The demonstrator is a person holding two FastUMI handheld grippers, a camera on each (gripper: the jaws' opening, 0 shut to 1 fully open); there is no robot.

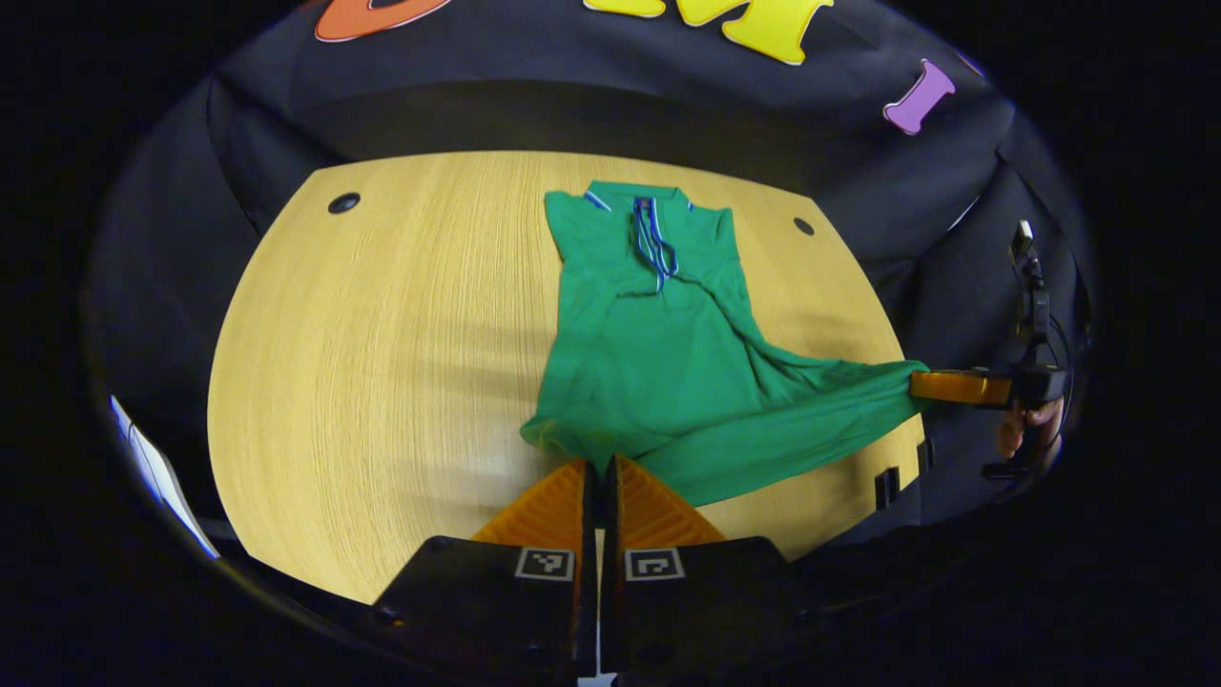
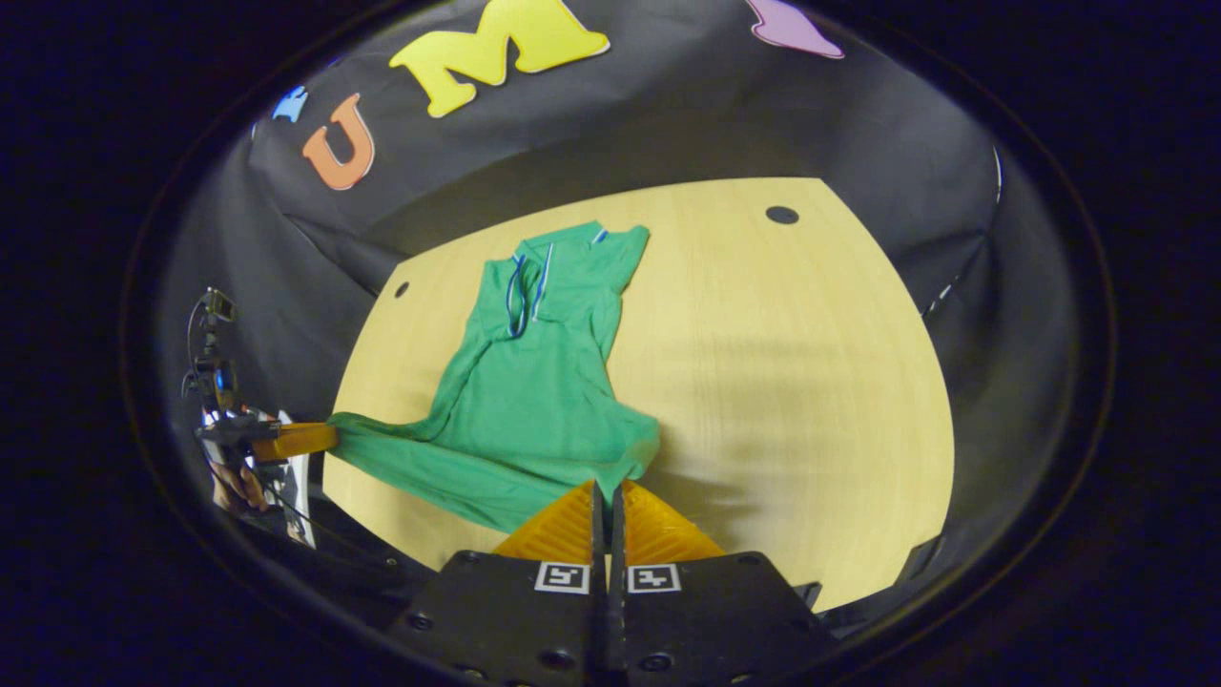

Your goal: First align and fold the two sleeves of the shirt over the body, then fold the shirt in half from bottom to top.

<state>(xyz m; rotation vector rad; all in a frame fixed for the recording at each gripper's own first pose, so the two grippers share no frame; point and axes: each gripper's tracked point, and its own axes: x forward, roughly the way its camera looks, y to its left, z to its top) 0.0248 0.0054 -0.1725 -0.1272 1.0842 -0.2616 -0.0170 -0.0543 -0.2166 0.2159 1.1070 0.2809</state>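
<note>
Two corners of the green short-sleeved polo shirt with blue-and-white placket trim [image 1: 658, 353] are pinched at once, one by each claw, which is why its lower edge hangs lifted and stretched instead of lying flat. The left gripper [image 1: 601, 474] has its fingers pressed together on the hem corner nearest its own camera; the right gripper [image 2: 605, 494] likewise is clamped on the opposite hem corner, and in the left gripper view it shows far off at the right [image 1: 920, 384], with a hand [image 1: 1035, 429] behind it, pulling the cloth taut beyond the table edge.

The collar end of the shirt rests on the pale wooden table with rounded corners [image 1: 382, 363], toward the far side, the body narrowed with the sleeves apparently already turned in (I cannot make out either sleeve separately). Holding both bottom corners apart keeps the hem straight and wrinkle-free, so by my judgement the bottom-to-top fold is the step in hand: carrying the hem evenly up toward the collar.
</note>
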